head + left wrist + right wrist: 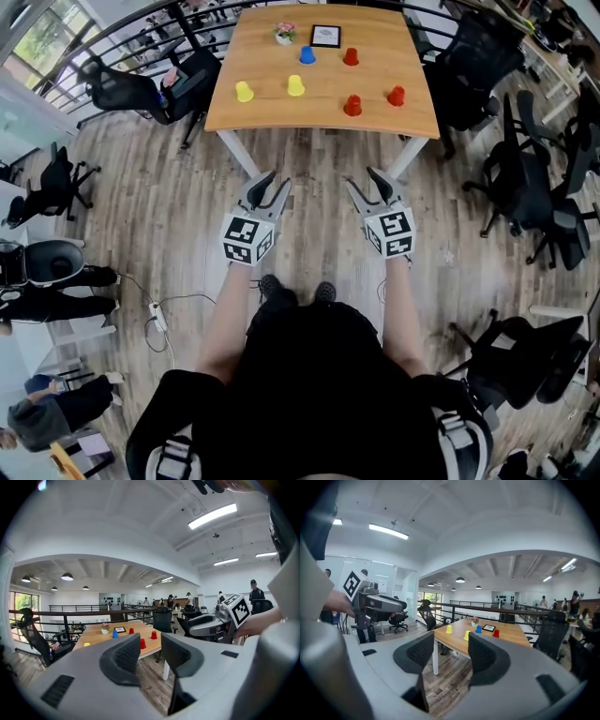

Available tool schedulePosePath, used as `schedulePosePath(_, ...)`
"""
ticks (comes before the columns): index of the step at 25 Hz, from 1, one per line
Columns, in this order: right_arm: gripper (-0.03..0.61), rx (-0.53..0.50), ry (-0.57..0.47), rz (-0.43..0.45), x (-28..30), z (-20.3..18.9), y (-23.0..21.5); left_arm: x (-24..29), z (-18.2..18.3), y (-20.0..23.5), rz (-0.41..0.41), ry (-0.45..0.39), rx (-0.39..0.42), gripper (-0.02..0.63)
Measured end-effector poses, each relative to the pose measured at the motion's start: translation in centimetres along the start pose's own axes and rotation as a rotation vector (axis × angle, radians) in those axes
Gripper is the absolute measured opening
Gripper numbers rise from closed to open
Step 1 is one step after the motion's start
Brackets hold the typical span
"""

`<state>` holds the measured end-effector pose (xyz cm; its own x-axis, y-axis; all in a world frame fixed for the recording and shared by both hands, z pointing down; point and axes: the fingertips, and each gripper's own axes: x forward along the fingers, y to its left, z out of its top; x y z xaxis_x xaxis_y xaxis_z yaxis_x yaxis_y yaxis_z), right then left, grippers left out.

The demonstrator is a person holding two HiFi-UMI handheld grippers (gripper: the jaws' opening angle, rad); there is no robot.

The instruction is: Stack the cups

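- While both tools hang over the wood floor [309,202], the worktop [412,117] lies at 12 o'clock of them, well apart, not reached.
- left tool [278,180]: jaws apart, nothing between them, only floor and worktop edge seen through the gap in the left gripper view.
- right tool [361,178]: jaws apart and wider than the left, nothing between them.
- The two tools sit side by side, tips aimed at 12 o'clock toward the worktop, a bare forearm behind each.
- All cups stand single on the worktop, none stacked, none touching.
- left yellow cup [244,92]: 8 o'clock of worktop centre, near the left edge.
- right yellow cup [295,85]: 3 o'clock of the left yellow cup, apart from it.
- blue cup [307,54]: 11 o'clock of centre.
- far red cup [351,56]: 1 o'clock of centre, 3 o'clock of the blue cup.
- near red cup [352,105]: 5 o'clock of centre, near the front edge.
- right red cup [397,96]: 4 o'clock of centre, 2 o'clock of the near red cup.
- flower pot [285,34] and picture frame [325,36]: side by side at the far edge, 12 o'clock.
- office chairs flank the worktop: one at 9 o'clock [131,92], one at 3 o'clock [473,66].
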<state>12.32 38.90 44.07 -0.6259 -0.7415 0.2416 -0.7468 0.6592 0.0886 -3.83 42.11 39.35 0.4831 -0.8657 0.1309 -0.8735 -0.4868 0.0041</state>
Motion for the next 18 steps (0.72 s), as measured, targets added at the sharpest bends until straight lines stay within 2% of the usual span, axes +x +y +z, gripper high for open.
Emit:
schedulePosePath(5,0.291,-0.002,-0.010,-0.007,-0.1,0.2,-0.4,0.1,-0.3,-0.3,-0.005,0.011,0.000,0.175)
schedulePosePath(8,0.341,-0.009,-0.009,0.004,-0.1,0.3,-0.3,-0.1,-0.3,-0.7,-0.005,0.015,0.006,0.233)
schedulePosePath(18,0.342,-0.013,-0.005,0.022,0.6,0.4,0.5,-1.3,-0.8,0.2,0.005,0.022,-0.011,0.241)
